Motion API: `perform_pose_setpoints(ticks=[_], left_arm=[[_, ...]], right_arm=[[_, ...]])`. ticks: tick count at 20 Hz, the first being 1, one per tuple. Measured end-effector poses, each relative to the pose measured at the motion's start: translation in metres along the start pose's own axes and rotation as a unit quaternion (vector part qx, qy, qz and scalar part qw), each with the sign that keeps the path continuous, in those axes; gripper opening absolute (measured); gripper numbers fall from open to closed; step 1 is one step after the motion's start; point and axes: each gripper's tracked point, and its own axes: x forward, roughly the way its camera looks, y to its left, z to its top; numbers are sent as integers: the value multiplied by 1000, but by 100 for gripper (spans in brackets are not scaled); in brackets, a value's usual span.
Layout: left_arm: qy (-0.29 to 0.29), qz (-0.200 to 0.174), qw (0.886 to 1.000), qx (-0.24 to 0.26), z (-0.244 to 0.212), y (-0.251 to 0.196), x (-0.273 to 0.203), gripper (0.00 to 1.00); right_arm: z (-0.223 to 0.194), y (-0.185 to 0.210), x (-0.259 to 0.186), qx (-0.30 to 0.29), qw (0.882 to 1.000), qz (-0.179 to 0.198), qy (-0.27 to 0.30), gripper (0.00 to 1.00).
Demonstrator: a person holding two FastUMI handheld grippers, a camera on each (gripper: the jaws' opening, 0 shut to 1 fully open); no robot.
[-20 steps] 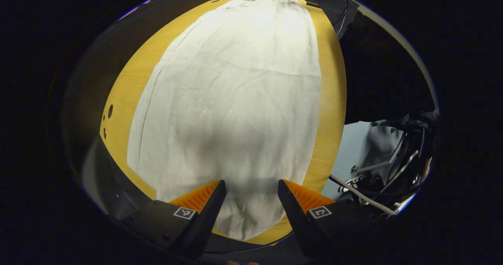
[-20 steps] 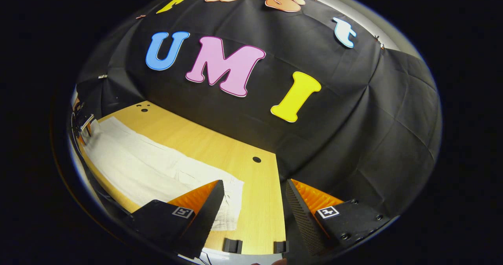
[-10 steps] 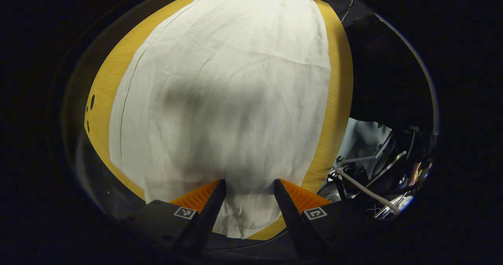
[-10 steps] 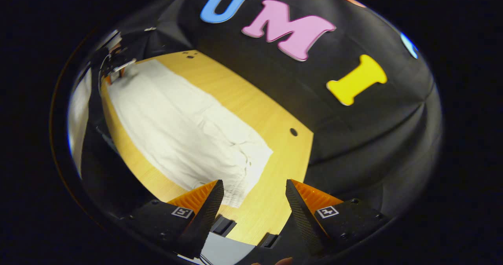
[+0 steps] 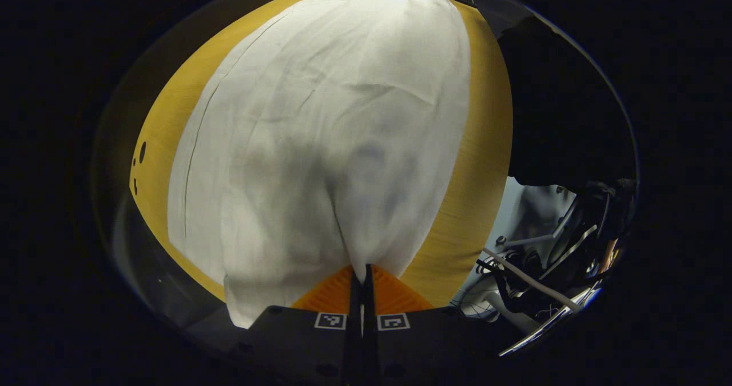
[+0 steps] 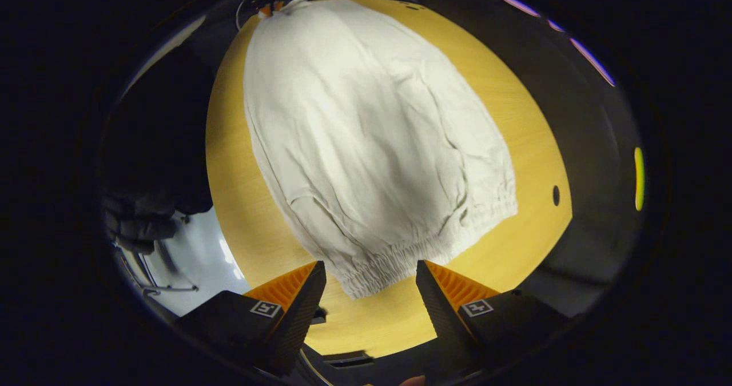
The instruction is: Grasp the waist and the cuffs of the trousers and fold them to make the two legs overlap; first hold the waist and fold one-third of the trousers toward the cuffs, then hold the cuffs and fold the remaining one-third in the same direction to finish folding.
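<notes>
Wooden table [image 5: 486, 146] under white trousers [image 5: 331, 117], black cloth wall behind.

Trousers lie flat along the tabletop, cuff end nearest the left gripper [image 5: 361, 274], elastic waist [image 6: 394, 263] nearest the right gripper [image 6: 370, 274]. Left gripper's fingers, spread half a second ago, are now pressed together pinching the cuff edge, the cloth puckering up at the pinch. Right gripper has swung from facing the wall to hover over the waist, fingers spread, touching nothing.
</notes>
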Motion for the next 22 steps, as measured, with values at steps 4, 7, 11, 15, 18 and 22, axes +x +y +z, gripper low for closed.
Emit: perform_pose_setpoints(ticks=[4, 7, 11, 15, 18, 22], left_arm=[[5, -10, 1000, -14, 0, 1, -1, 5], [-4, -9, 1000, -26, 2, 2, 1, 5], [-10, -10, 999, -36, 4, 2, 2, 5], [-16, -9, 999, -44, 4, 3, 2, 5], [-11, 6, 999, -34, -1, 6, 1, 5], [-36, 35, 996, -70, 4, 16, -10, 5]], right_arm=[[-7, 0, 28, -36, 998, 40, 45, 97], [-6, 0, 32, -25, 996, 55, 61, 98], [-5, -2, 35, -15, 995, 51, 83, 99], [6, -32, 38, 51, 996, 11, 75, 18], [8, -32, 32, 72, 995, 21, 69, 7], [10, -39, 9, 106, 994, 7, 36, 7]])
